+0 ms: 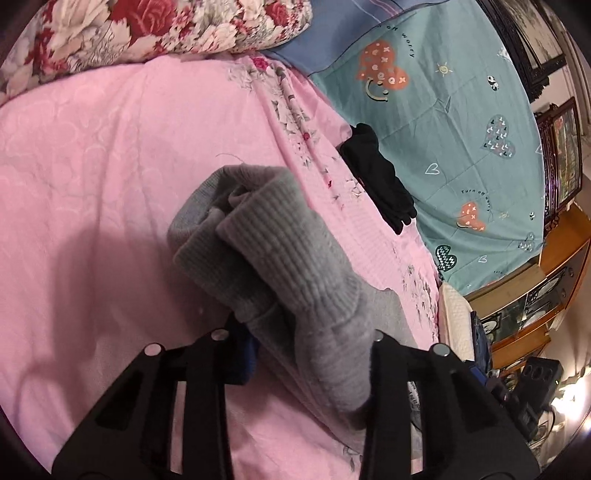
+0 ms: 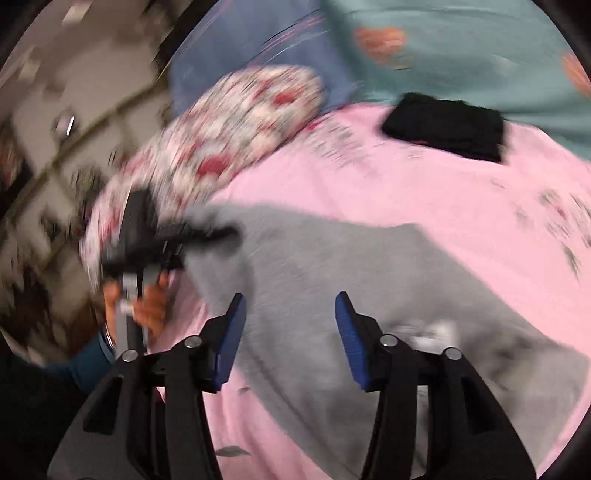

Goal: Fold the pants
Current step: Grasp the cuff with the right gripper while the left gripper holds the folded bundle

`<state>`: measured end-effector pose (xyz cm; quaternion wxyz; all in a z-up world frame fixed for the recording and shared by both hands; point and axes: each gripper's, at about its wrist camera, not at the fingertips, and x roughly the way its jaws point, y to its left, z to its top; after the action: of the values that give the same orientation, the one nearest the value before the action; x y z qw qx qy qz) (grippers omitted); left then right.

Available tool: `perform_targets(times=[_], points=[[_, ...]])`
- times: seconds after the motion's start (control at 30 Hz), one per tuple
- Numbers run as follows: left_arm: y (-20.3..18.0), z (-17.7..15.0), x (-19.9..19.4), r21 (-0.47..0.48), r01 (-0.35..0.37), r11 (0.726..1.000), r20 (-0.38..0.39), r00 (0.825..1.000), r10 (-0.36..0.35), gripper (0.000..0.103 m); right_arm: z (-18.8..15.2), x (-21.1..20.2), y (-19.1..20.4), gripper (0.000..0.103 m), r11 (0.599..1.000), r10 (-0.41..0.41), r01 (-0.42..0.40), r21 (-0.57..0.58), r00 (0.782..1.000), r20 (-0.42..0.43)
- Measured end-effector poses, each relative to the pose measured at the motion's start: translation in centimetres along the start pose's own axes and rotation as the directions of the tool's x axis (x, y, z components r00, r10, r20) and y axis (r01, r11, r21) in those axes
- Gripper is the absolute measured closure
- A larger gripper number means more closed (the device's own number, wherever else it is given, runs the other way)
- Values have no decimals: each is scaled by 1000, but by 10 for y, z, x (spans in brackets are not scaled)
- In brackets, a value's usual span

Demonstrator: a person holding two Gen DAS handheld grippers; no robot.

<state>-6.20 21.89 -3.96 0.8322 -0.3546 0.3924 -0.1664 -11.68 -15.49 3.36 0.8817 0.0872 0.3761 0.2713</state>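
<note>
Left wrist view: the left gripper (image 1: 303,354) is filling the bottom of the frame, its two black arms angling up from the lower edge. Grey pants (image 1: 280,266) are bunching between the fingers, the ribbed cuffs sticking up toward the middle of the frame; the jaws are closing on this grey cloth, with a strip of blue pad showing beside it. A pink bedspread (image 1: 96,177) is lying under the pants and covering the left and centre. A flowered pillow (image 1: 147,29) is sitting along the upper left edge. A teal sheet (image 1: 443,122) with heart patterns is spreading over the upper right. A black garment (image 1: 376,173) is lying where the pink and teal cloths meet, right of centre. Wooden furniture is showing at the far right edge.

Right wrist view, blurred by motion: the right gripper (image 2: 291,339) is reaching up from the bottom centre, its blue pads (image 2: 231,339) standing wide apart with nothing between them. The grey pants (image 2: 369,295) are spreading flat across the centre and lower right on the pink bedspread (image 2: 461,195). At the middle left, the left gripper (image 2: 218,234) is pinching the end of the pants, with a bare hand (image 2: 147,306) on its handle just below. The flowered pillow (image 2: 229,122) is lying in the upper middle, the black garment (image 2: 447,125) in the upper right, and the teal sheet (image 2: 461,48) along the top.
</note>
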Motion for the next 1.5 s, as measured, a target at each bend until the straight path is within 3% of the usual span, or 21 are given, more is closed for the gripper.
perform_targets(times=[0.07, 0.17, 0.27, 0.37, 0.43, 0.47, 0.53, 0.57, 0.63, 0.7, 0.77, 0.83, 0.87, 0.93, 1.03, 1.13, 1.2, 1.3, 1.37, 1.4, 1.5], points=[[-4, 1, -1, 17, -10, 1000, 4, 1000, 9, 70, -3, -29, -40, 51, 988, -36, 27, 154, 998, 59], [-8, 1, -4, 36, -9, 999, 13, 1000, 8, 70, -22, -40, -85, 51, 937, 3, -16, 349, 999, 37], [-14, 0, -7, 67, -14, 998, 37, 999, 11, 71, -37, -32, -107, 51, 901, 50, -39, 431, 999, -14], [-31, -1, -13, 116, -27, 993, 59, 998, 20, 72, -38, -13, -139, 51, 866, 62, -47, 497, 998, -14], [-47, -1, -19, 179, -42, 983, 80, 996, 28, 72, -43, 10, -158, 57, 832, 98, -63, 551, 995, -33], [-56, -1, -21, 203, -46, 978, 90, 996, 28, 72, -42, 13, -157, 57, 837, 96, -52, 545, 994, -52], [-74, -1, -25, 256, -47, 966, 109, 994, 19, 72, -31, 5, -137, 54, 885, 59, -1, 465, 992, -110], [-88, -3, -28, 300, -46, 953, 122, 992, 10, 72, -28, -3, -131, 50, 893, 60, -8, 450, 993, -101], [-113, -7, -29, 368, -49, 929, 136, 991, -2, 72, -28, -26, -120, 39, 896, 103, -92, 434, 995, -1], [-146, -12, -29, 445, -28, 895, 132, 991, -35, 72, -39, -26, -114, 26, 890, 156, -149, 431, 988, 20], [-185, -22, -25, 534, 3, 845, 105, 992, -70, 72, -63, -2, -112, 26, 874, 204, -142, 465, 975, -86], [-221, -40, -18, 628, 8, 778, 82, 994, -77, 73, -73, -8, -97, 27, 935, 130, -92, 343, 987, -91], [-243, -54, -11, 683, 20, 731, 59, 995, -82, 73, -73, -20, -97, 27, 929, 138, -106, 355, 988, -68], [-279, -81, 5, 757, 76, 649, -12, 995, -103, 74, -78, -65, -114, 27, 870, 185, -212, 446, 977, 103], [-316, -121, 31, 821, 159, 549, -121, 987, -106, 75, -93, -140, -141, 23, 872, 47, -170, 460, 963, 266], [-337, -173, 66, 871, 230, 435, -239, 970, -35, 75, -131, -194, -173, 22, 811, -36, -193, 552, 926, 376], [-336, -212, 94, 886, 285, 366, -332, 940, 74, 74, -157, -210, -188, 22, 763, -57, -233, 602, 904, 423], [-318, -251, 120, 906, 318, 281, -381, 900, 213, 69, -180, -217, -202, 22, 717, -99, -232, 657, 899, 426], [-312, -260, 115, 919, 305, 249, -360, 907, 217, 69, -189, -211, -210, 22, 692, -102, -236, 682, 904, 416], [-311, -258, 112, 916, 312, 253, -368, 905, 216, 68, -184, -202, -210, 22, 689, -103, -233, 686, 906, 411], [-309, -239, 107, 880, 348, 325, -427, 878, 217, 68, -168, -195, -205, 22, 719, -86, -217, 661, 915, 393]])
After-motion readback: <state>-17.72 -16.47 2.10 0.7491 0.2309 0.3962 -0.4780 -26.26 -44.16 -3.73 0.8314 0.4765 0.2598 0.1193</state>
